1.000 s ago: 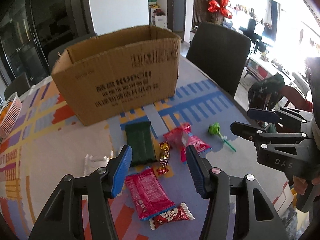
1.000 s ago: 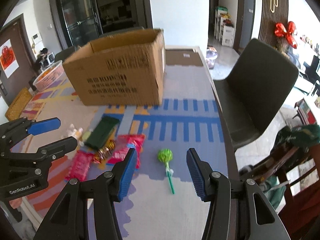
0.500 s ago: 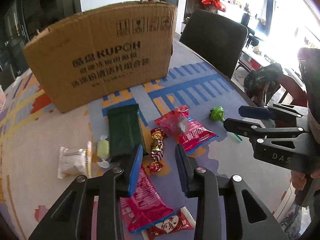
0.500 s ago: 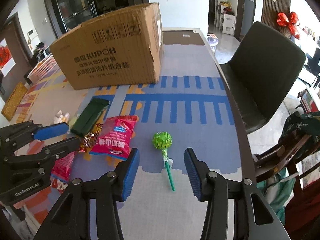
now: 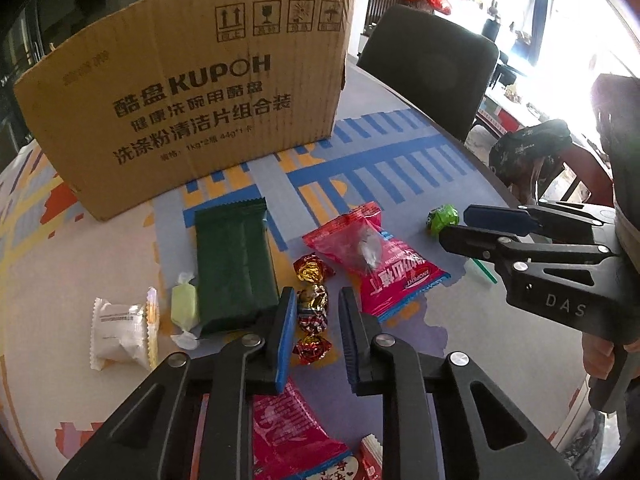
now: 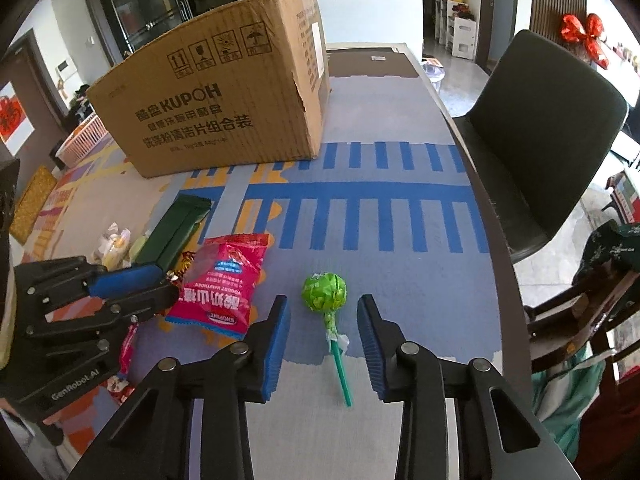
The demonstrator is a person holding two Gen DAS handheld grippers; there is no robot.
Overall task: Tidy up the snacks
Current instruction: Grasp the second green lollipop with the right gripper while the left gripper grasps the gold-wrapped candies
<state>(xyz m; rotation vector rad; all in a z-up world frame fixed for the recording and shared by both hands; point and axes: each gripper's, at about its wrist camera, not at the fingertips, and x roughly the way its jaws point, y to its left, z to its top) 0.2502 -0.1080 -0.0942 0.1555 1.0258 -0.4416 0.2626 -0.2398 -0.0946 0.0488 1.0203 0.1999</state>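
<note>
Snacks lie on a patterned tablecloth in front of a cardboard box. My left gripper points down at a cluster of red-and-gold foil candies; its jaws are closing and the pads press the middle candy's sides. My right gripper straddles a green lollipop lying flat, stick toward me. Its jaws are closing, with gaps still showing on both sides of the lollipop head.
Around the candies lie a dark green packet, a red snack bag, a white packet, a pale green sweet and a pink wrapper. A dark chair stands at the table's right edge.
Both grippers sank toward the table and their jaws narrowed. The left came in around the foil candies, the right around the lollipop.
</note>
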